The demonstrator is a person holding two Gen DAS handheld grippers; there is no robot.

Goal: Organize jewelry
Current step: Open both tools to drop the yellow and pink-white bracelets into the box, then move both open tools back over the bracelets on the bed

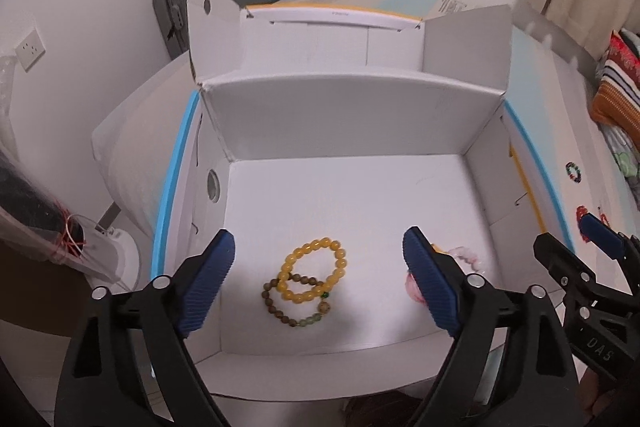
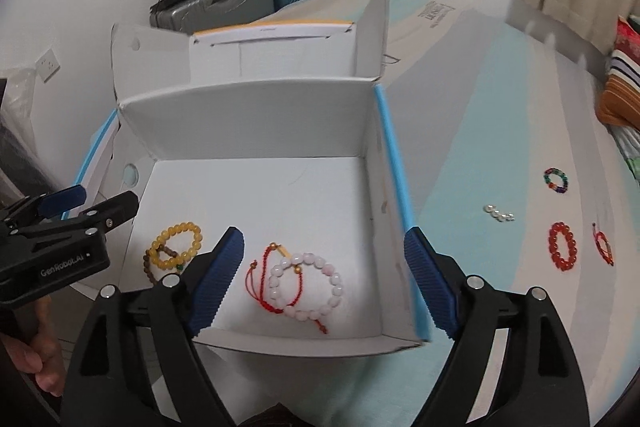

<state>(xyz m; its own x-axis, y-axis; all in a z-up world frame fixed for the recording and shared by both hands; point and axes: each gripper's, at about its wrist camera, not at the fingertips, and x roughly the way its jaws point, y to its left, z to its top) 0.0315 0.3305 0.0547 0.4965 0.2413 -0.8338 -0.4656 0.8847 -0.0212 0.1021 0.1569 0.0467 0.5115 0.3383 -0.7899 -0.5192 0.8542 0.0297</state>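
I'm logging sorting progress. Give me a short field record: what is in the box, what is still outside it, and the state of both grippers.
container: white cardboard box, flaps open
in box, left side: yellow bead bracelet overlapping brown-green bead bracelet
in box, right side: pink bead bracelet overlapping red cord bracelet
outside, on bedsheet: multicolour bracelet, pearl piece, red bead bracelet, thin red cord bracelet
left gripper: open, empty
right gripper: open, empty

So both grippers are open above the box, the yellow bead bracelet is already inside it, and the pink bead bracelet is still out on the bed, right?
Not quite: the right wrist view shows the pink bead bracelet inside the box too, near the yellow bead bracelet. The rest holds.
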